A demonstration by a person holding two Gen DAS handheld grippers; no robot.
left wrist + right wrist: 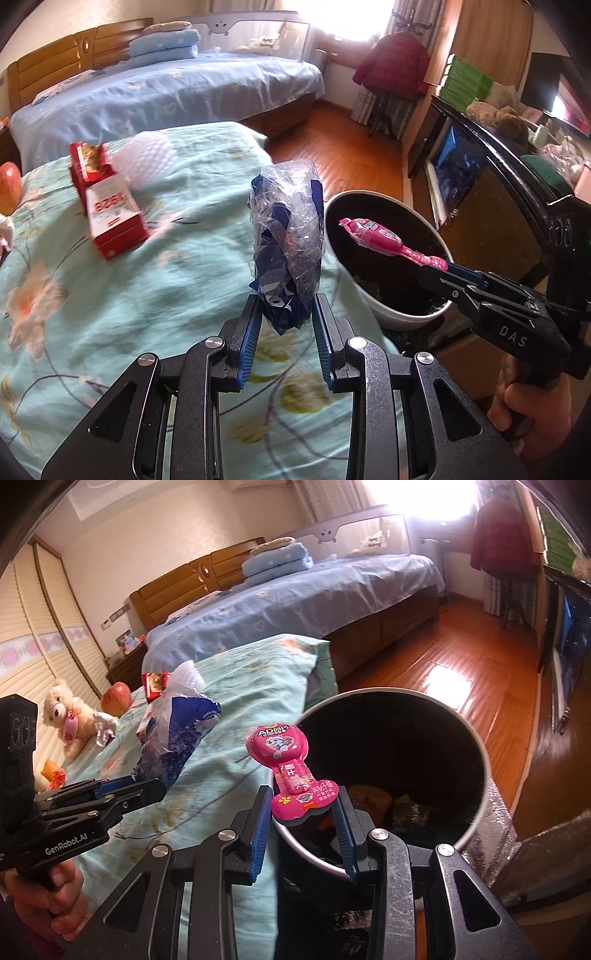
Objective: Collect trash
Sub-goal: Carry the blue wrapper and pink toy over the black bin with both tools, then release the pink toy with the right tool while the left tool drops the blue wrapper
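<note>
In the left wrist view, a light, crinkly blue plastic bag (284, 240) is seen clamped at its lower end by the left gripper (284, 314) above the bed (129, 295), while in the right wrist view a thin, pliable pink wrapper (291, 771), pinched at its base by the right gripper (304, 806), is held over the bin (476, 738).

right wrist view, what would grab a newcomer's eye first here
The pink wrapper pinched in the right gripper, held over the rim of the bin. Next, the blue-and-clear bag in the left gripper over the floral quilt, then the apple and teddy farther back.
</note>
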